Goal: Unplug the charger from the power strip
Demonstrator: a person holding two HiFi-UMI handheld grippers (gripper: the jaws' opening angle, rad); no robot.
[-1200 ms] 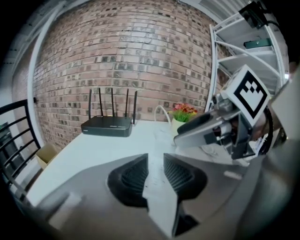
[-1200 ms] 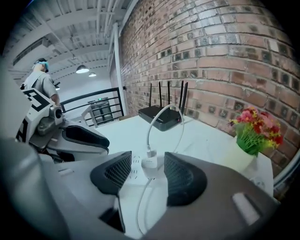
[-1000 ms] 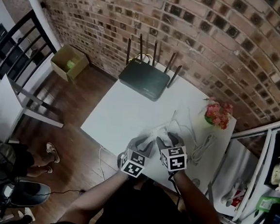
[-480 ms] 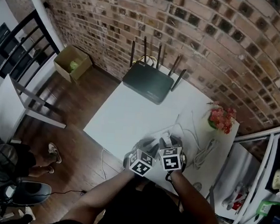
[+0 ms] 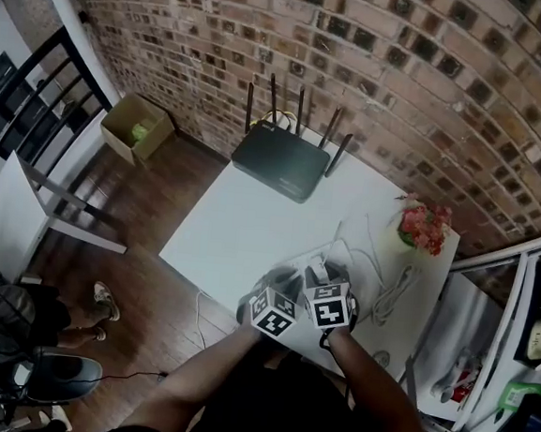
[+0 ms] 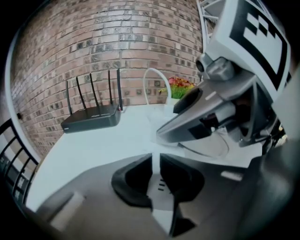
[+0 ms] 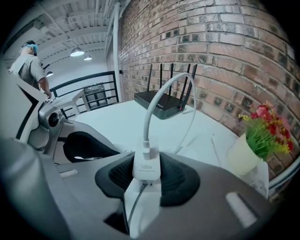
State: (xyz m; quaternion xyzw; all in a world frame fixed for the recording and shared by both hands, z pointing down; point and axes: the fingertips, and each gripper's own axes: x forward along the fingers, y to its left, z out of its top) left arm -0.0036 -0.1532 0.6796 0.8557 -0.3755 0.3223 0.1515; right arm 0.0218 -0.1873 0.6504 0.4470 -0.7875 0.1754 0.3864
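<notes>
Currently right gripper (image 7: 147,174) jaws, just closing, clamp the white 100W charger (image 7: 146,165), which sits upright in the power strip (image 7: 139,206). Left gripper (image 6: 156,180) jaws pinch that strip's white body. Both at table's (image 5: 232,226) near edge. Charging cable (image 7: 157,93) arcs up from charger; router (image 5: 280,159) at far edge.

Indoor workspace, loft or studio type. Bare brick wall (image 5: 406,62) behind white table (image 5: 242,217); router (image 5: 280,159) with antennas and potted flowers (image 5: 423,226) on top. Dark wood floor (image 5: 146,237), open cardboard box (image 5: 135,123) by wall. Black metal railing (image 5: 27,95) at side, white shelf rack (image 5: 516,316) beside table. High ceiling, hanging lamps (image 7: 77,52); person (image 7: 33,65) standing further back.
</notes>
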